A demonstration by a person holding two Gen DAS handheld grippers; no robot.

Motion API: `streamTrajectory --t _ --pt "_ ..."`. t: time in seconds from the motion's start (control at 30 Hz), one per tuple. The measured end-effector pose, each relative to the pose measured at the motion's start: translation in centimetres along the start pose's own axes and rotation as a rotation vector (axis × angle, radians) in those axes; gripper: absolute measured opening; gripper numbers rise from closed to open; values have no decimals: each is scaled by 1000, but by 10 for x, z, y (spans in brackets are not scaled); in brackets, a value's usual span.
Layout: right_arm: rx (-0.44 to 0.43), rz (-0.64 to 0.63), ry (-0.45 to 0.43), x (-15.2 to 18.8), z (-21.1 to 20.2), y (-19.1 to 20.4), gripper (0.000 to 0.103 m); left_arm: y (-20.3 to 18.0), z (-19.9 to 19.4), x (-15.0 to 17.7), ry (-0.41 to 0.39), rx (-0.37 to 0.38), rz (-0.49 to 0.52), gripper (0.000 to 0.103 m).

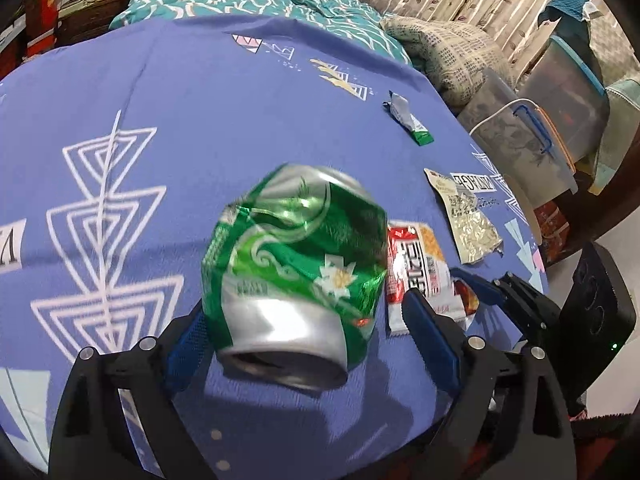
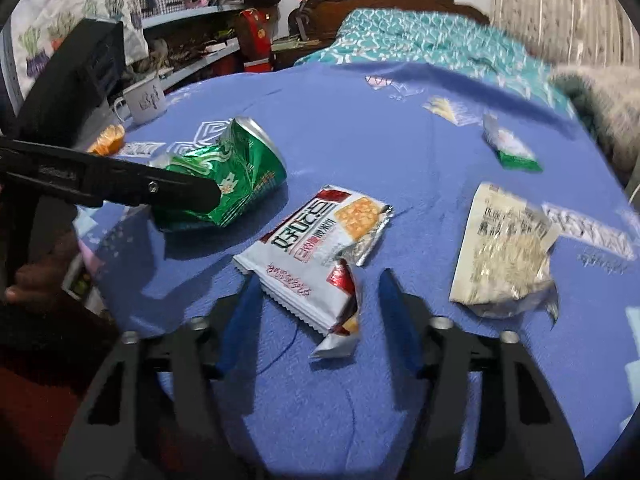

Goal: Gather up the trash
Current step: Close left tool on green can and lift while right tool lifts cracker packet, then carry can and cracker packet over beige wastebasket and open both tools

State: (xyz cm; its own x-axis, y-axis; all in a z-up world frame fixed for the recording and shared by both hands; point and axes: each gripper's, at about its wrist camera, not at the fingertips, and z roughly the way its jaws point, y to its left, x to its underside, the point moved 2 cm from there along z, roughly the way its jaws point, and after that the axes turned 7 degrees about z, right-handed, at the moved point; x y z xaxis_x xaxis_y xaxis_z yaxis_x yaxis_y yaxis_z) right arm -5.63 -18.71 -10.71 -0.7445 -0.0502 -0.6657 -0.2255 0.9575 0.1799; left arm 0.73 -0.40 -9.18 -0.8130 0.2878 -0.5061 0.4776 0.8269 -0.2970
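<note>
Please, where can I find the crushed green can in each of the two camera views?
Left wrist view: crushed green can at centre, between the left hand-held gripper fingers.
Right wrist view: the can at left, above middle.
Shared landmark: red-and-white cracker wrapper beside the can.

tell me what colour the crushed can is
Green with silver ends and a white flower, clearest on the crushed can in the left wrist view.

Left gripper (image 1: 304,312) angled steeply downward, blue-padded jaws spread wide, no pad pressing on anything. Right gripper (image 2: 316,300) likewise tilted down, jaws apart at a moderate gap, pads free. A hand (image 2: 38,280) in a dark sleeve holds the left gripper's handle.
</note>
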Motion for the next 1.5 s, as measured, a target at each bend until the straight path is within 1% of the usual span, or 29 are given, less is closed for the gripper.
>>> streamTrajectory --t 0.03,0.07,0.13,0.2,0.3,0.37,0.43,0.5,0.6,0.7,0.8,0.87,0.9,0.93,0.97,1.0,1.07,1.1,1.17,1.2,1.27,1.3,1.33,1.37,1.4,1.43,1.47,1.5 --pt "14 -18 -3 -1 1 2 33 -1 -2 1 -11 -14 11 70" --pt "12 -24 -3 -2 1 4 28 -3 -2 2 -14 -15 25 68" --pt "-11 -10 -16 -4 -2 3 24 -2 -5 0 -25 -16 26 63" --pt "-13 5 -46 -9 -10 1 23 -1 -9 -5 -33 -7 24 62" --pt "-32 68 -115 -19 -31 -10 23 -1 -22 -19 -72 39 12 62" --pt "-52 110 -162 -25 -47 -19 23 -5 -30 -30 -101 68 11 62" --pt "-56 140 -205 -29 -60 -29 23 -15 -35 -44 -127 90 30 62" --pt "-25 154 -243 -31 -70 -39 23 -26 -37 -57 -139 108 52 62" --pt "57 179 -280 -29 -81 -64 23 -51 -28 -76 -130 140 104 62" --pt "150 245 -299 -20 -94 -104 23 -88 -6 -95 -92 184 181 62" --pt "250 319 -329 -5 -116 -153 23 -141 24 -117 -38 243 265 62" --pt "344 345 -343 7 -134 -188 23 -181 45 -131 -9 274 325 62" --pt "388 360 -346 13 -142 -208 23 -212 61 -141 15 308 361 62" --pt "427 378 -345 18 -150 -227 23 -231 72 -145 29 327 383 62" --pt "462 398 -342 24 -157 -249 23 -258 87 -154 47 345 413 62" --pt "490 420 -336 29 -164 -271 23 -276 97 -158 58 355 432 62" --pt "520 459 -319 37 -173 -314 23 -322 122 -171 83 384 485 62" --pt "547 470 -304 41 -175 -334 23 -354 139 -180 90 393 519 62" --pt "596 488 -266 46 -177 -371 23 -390 160 -189 102 404 551 62" --pt "606 506 -253 46 -175 -390 23 -416 176 -194 116 412 571 62" --pt "585 560 -229 48 -174 -422 23 -450 200 -200 140 416 600 62" --pt "577 590 -225 49 -173 -437 26 -460 209 -200 148 413 612 62" --pt "568 611 -222 50 -172 -449 26 -475 222 -200 154 404 631 62" --pt "563 624 -212 51 -169 -460 37 -488 235 -199 157 387 646 63" --pt "575 635 -182 52 -165 -469 48 -497 247 -199 164 368 654 66" --pt "612 652 -156 53 -161 -476 69 -501 256 -197 173 349 657 82" --pt "648 665 -158 59 -165 -479 77 -504 264 -197 178 319 655 87" --pt "655 673 -192 64 -171 -480 77 -506 270 -198 172 284 647 89"
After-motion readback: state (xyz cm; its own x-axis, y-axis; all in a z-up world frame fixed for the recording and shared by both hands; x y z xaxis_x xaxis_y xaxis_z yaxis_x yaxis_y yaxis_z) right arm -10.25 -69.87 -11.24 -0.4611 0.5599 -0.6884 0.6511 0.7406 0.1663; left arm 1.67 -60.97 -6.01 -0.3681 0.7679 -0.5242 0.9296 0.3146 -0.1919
